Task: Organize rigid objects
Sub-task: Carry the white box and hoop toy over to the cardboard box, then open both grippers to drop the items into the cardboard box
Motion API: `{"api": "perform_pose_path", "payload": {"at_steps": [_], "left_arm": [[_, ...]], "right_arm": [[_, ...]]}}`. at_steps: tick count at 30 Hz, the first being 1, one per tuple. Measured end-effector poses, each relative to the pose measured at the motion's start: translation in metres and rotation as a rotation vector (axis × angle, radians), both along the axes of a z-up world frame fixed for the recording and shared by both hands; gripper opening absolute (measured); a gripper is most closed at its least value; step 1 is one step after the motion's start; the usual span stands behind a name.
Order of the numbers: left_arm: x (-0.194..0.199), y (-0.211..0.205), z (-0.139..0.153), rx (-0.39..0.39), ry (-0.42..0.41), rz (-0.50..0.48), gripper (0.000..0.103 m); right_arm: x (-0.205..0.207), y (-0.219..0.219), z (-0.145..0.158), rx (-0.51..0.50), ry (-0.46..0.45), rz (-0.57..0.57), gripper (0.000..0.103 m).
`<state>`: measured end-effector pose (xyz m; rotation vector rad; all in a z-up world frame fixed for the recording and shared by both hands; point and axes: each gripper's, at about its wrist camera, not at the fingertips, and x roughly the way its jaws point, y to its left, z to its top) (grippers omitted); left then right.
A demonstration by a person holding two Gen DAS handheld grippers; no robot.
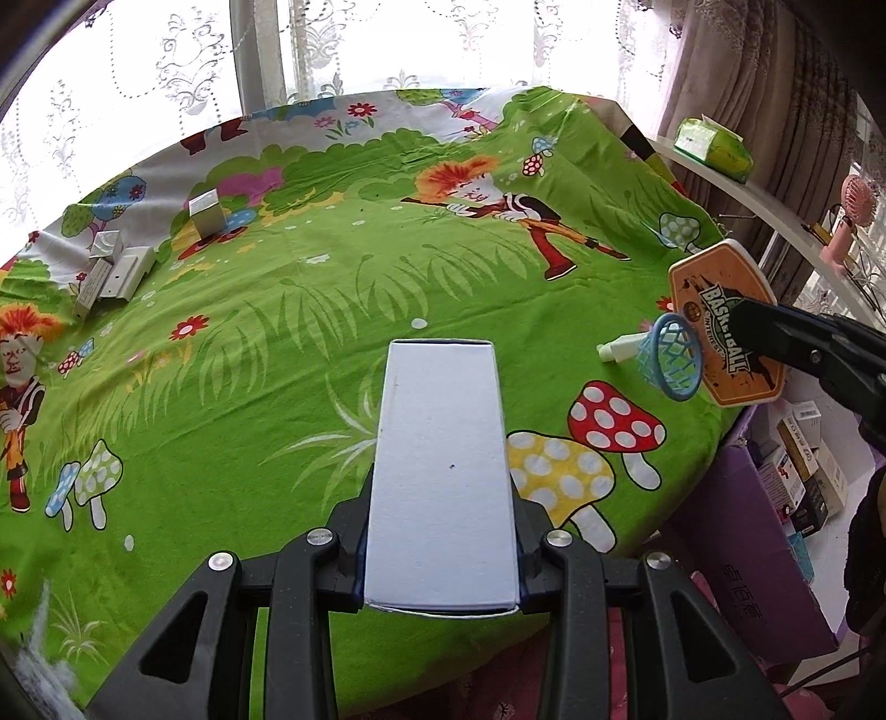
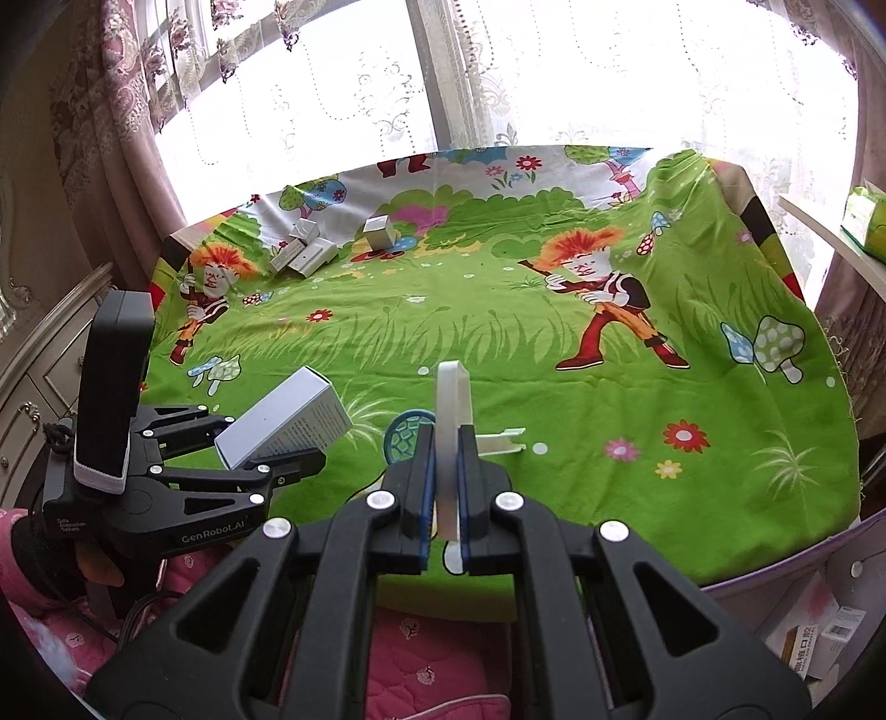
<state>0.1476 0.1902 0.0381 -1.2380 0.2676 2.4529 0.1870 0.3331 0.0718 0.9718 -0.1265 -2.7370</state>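
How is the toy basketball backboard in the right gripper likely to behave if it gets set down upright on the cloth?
The toy basketball backboard looks like a thin rigid panel, so it probably stays stiff in the right gripper. Its blue hoop juts out on one side, so standing on edge it would likely tip toward the hoop on the soft cloth.

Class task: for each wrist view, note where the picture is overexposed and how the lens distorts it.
Left wrist view: window blown white, table edge bowed by fisheye, white box sharp. Right wrist view: window equally washed out, corners vignetted black, backboard edge-on.

Tablecloth (image 1: 310, 310): printed cloth, matt, slightly creased. White box (image 1: 440, 471) = matt cardboard; toy hoop backboard (image 1: 720, 327) to its right is smooth glossy plastic w/ blue net ring. Grippers' fingers (image 2: 412, 493): matt black plastic, shiny metal screws.
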Motion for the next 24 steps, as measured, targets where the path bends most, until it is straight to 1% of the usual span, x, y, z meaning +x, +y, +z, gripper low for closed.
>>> {"api": "perform_pose_path", "payload": {"at_steps": [6, 11, 16, 20, 24], "left_arm": [[0.014, 0.04, 0.006, -0.017, 0.02, -0.098, 0.037], [0.028, 0.079, 0.008, -0.021, 0.005, -0.199, 0.037], [0.047, 0.125, 0.011, 0.002, -0.022, -0.325, 0.037], [0.068, 0.165, 0.01, 0.002, -0.032, -0.442, 0.037], [0.09, 0.202, 0.002, -0.013, -0.052, -0.554, 0.037]], "right_arm": [[0.023, 0.03, 0.008, 0.006, 0.019, -0.073, 0.009], [0.047, 0.056, 0.016, 0.009, 0.031, -0.141, 0.009], [0.082, 0.09, 0.032, 0.045, 0.051, -0.235, 0.009], [0.111, 0.119, 0.034, 0.076, 0.032, -0.328, 0.009], [0.132, 0.145, 0.025, 0.071, -0.014, -0.41, 0.009]]}}
